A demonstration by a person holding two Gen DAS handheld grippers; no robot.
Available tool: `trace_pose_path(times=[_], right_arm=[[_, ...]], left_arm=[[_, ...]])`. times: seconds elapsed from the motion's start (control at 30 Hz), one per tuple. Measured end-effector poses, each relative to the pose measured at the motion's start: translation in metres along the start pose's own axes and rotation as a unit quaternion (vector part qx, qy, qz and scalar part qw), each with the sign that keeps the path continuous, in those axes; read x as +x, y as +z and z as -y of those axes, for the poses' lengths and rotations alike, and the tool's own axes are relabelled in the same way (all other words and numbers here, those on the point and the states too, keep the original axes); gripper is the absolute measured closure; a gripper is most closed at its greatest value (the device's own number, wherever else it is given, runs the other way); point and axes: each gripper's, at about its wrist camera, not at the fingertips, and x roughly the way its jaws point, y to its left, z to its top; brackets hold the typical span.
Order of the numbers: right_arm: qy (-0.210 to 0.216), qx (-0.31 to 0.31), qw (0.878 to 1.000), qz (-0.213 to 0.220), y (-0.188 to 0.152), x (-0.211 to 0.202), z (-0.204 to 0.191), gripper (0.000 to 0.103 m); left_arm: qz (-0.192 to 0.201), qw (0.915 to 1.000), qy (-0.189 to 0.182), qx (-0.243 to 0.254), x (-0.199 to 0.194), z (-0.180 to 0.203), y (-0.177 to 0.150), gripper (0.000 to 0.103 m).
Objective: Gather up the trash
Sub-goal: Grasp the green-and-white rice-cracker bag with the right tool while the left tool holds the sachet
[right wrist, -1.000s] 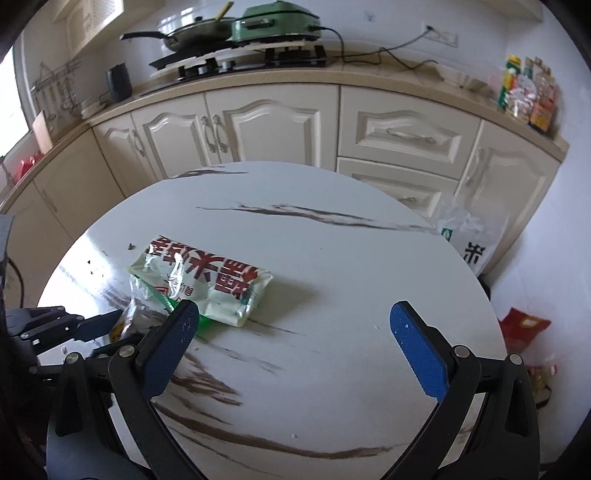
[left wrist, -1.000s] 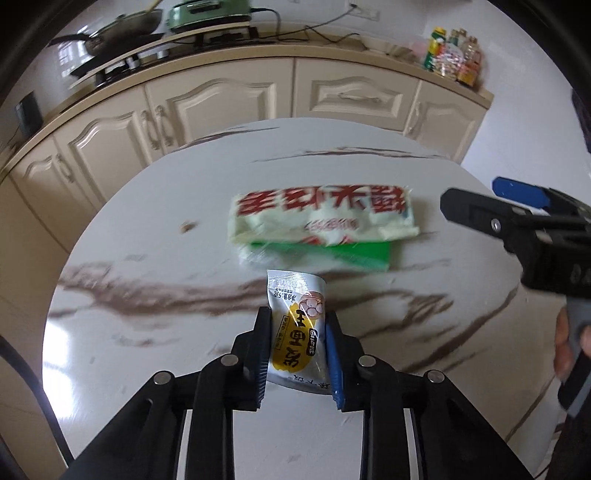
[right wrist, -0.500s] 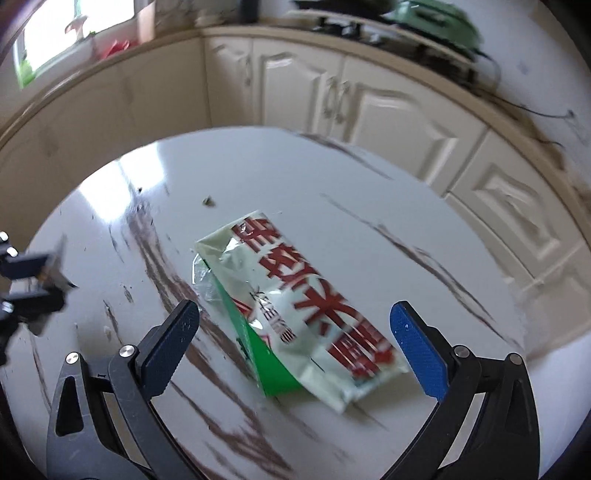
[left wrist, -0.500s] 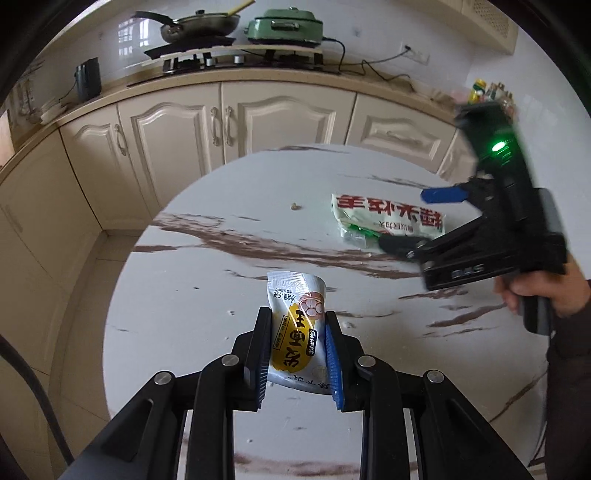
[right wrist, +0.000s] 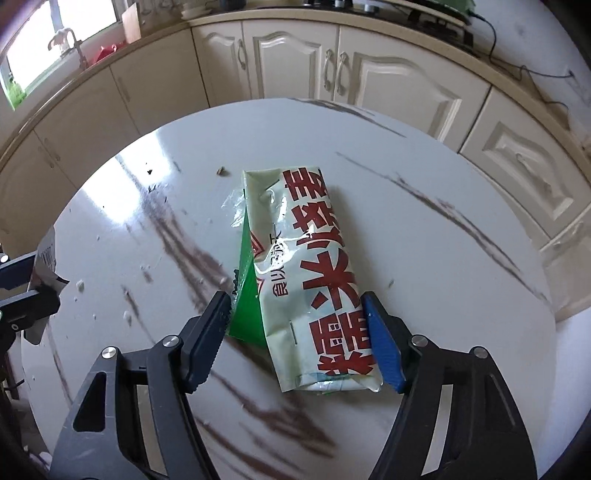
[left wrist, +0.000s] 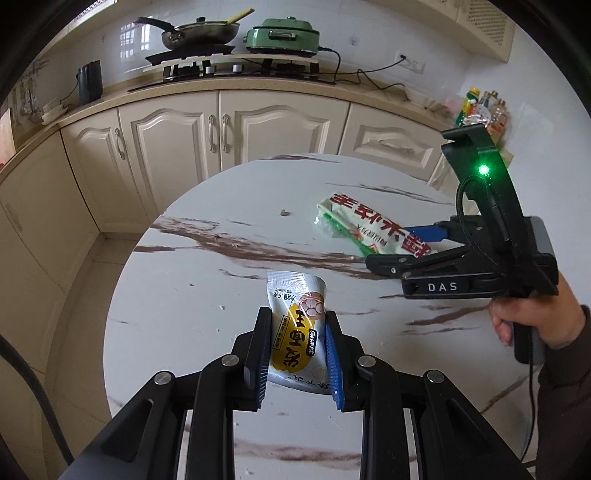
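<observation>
The round white desk (left wrist: 192, 295) carried brown marble-like veins and shone where window light fell on it in the right wrist view. Behind it ran a curved row of cream cabinets (left wrist: 177, 147) under a beige worktop. On that worktop stood a gas hob (left wrist: 236, 68) with a dark frying pan (left wrist: 201, 31), a green electric cooker (left wrist: 282, 37) with its cord trailing to a wall socket, and a black jug-like appliance (left wrist: 89, 81) towards the left. A cluster of bottles (left wrist: 484, 110) stood at the far right end. A small dark crumb (left wrist: 283, 212) lay on the desk, just beyond the large packet.

The left tongs (left wrist: 297, 350) were clenched on a small silver-and-yellow sachet (left wrist: 295, 325), which stood upright between the pads, lifted clear of the desk.

A large pale rice packet (right wrist: 314, 280) with red characters (a green layer showed beneath its left edge) lay flat near the middle of the desk. The right tongs (right wrist: 295, 339), held by a hand (left wrist: 517, 321) in a dark sleeve, straddled the packet's near end and were closing; the blue pad sat against its right edge, while the black pad was at the green edge, though I cannot tell if it pressed.
</observation>
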Motion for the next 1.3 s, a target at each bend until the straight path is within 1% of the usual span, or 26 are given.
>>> trace_pose_path(times=[0.03, 0.1, 0.13, 0.17, 0.2, 0.3, 0.37, 0.4, 0.43, 0.47, 0.5, 0.53, 0.57, 0.63, 0.67, 0.7, 0.77, 0.8, 0.83, 0.87, 0.9, 1.07, 1.1, 1.13, 1.2, 1.3], right_arm=[[0.000, 0.006, 1.000, 0.005, 0.000, -0.003, 0.001, 0.039], [0.011, 0.039, 0.999, 0.027, -0.003, -0.016, 0.005, 0.051], [0.011, 0.047, 0.998, 0.031, -0.005, -0.022, 0.006, 0.073], [0.013, 0.055, 0.998, 0.041, -0.008, -0.031, 0.005, 0.086], [0.024, 0.061, 0.997, 0.041, -0.009, -0.035, 0.003, 0.085], [0.003, 0.051, 0.999, 0.018, -0.013, -0.037, -0.008, 0.084], [0.019, 0.063, 0.998, 0.014, -0.016, -0.037, -0.010, 0.084], [0.021, 0.070, 0.997, 0.000, -0.018, -0.035, -0.011, 0.083], [0.020, 0.072, 0.997, -0.002, -0.021, -0.035, -0.013, 0.081], [0.013, 0.074, 0.997, 0.007, -0.024, -0.038, -0.017, 0.077], [0.003, 0.081, 0.997, 0.011, -0.024, -0.038, -0.019, 0.059], [-0.003, 0.088, 0.996, 0.012, -0.025, -0.038, -0.020, 0.035], [-0.006, 0.097, 0.995, 0.015, -0.024, -0.035, -0.021, 0.027], [-0.003, 0.095, 0.995, 0.030, -0.021, -0.032, -0.027, 0.028], [-0.005, 0.089, 0.996, 0.027, -0.018, -0.027, -0.032, 0.028], [-0.010, 0.085, 0.996, 0.021, -0.016, -0.023, -0.035, 0.028], [-0.039, 0.073, 0.997, 0.013, -0.013, -0.014, -0.041, 0.030], [-0.040, 0.073, 0.996, 0.014, -0.013, -0.011, -0.040, 0.031], [-0.032, 0.080, 0.996, 0.016, -0.014, -0.010, -0.039, 0.034], [-0.034, 0.079, 0.996, 0.020, -0.014, -0.011, -0.040, 0.041], [-0.045, 0.071, 0.996, 0.020, -0.014, -0.011, -0.042, 0.041], [-0.049, 0.082, 0.995, 0.028, -0.021, -0.017, -0.045, 0.049], [-0.057, 0.085, 0.994, 0.034, -0.023, -0.020, -0.045, 0.059], [-0.062, 0.087, 0.994, 0.038, -0.023, -0.023, -0.046, 0.057], [-0.074, 0.091, 0.992, 0.050, -0.025, -0.033, -0.047, 0.057], [-0.089, 0.080, 0.991, 0.052, -0.028, -0.040, -0.055, 0.057]], left_arm=[[0.002, 1.0000, -0.001, 0.002, -0.005, -0.001, -0.001, 0.080], [0.005, 1.0000, -0.004, 0.003, -0.015, -0.003, -0.005, 0.080], [0.009, 1.0000, -0.002, 0.002, -0.021, -0.004, -0.006, 0.080], [0.013, 0.9999, -0.002, 0.002, -0.027, -0.005, -0.008, 0.080], [0.016, 0.9999, -0.002, 0.002, -0.033, -0.006, -0.010, 0.080], [0.017, 0.9998, -0.005, 0.004, -0.046, -0.010, -0.016, 0.080], [0.019, 0.9997, -0.008, 0.008, -0.055, -0.009, -0.022, 0.080], [0.020, 0.9997, -0.009, 0.012, -0.060, -0.010, -0.026, 0.080], [0.019, 0.9997, -0.009, 0.012, -0.063, -0.011, -0.029, 0.080], [0.019, 0.9997, -0.009, 0.012, -0.065, -0.012, -0.032, 0.080], [0.018, 0.9997, -0.010, 0.012, -0.067, -0.014, -0.035, 0.080], [0.018, 0.9997, -0.010, 0.011, -0.070, -0.016, -0.036, 0.080], [0.018, 0.9997, -0.009, 0.010, -0.072, -0.017, -0.037, 0.080], [0.016, 0.9998, -0.008, 0.010, -0.074, -0.018, -0.038, 0.080], [0.015, 0.9998, -0.008, 0.010, -0.075, -0.019, -0.039, 0.080], [0.015, 0.9998, -0.008, 0.011, -0.077, -0.019, -0.039, 0.080], [0.012, 0.9998, -0.009, 0.012, -0.078, -0.020, -0.040, 0.080], [0.012, 0.9998, -0.010, 0.012, -0.078, -0.020, -0.040, 0.080], [0.010, 0.9998, -0.011, 0.011, -0.077, -0.021, -0.040, 0.080], [0.008, 0.9999, -0.011, 0.011, -0.076, -0.021, -0.039, 0.080], [0.006, 0.9999, -0.012, 0.010, -0.075, -0.022, -0.039, 0.080], [0.003, 0.9998, -0.021, 0.007, -0.072, -0.026, -0.037, 0.080], [0.003, 0.9998, -0.021, 0.006, -0.073, -0.026, -0.037, 0.080], [0.004, 0.9998, -0.021, 0.005, -0.074, -0.027, -0.037, 0.080], [0.005, 0.9997, -0.025, 0.004, -0.075, -0.030, -0.036, 0.080], [0.007, 0.9995, -0.029, 0.004, -0.080, -0.032, -0.038, 0.080]])
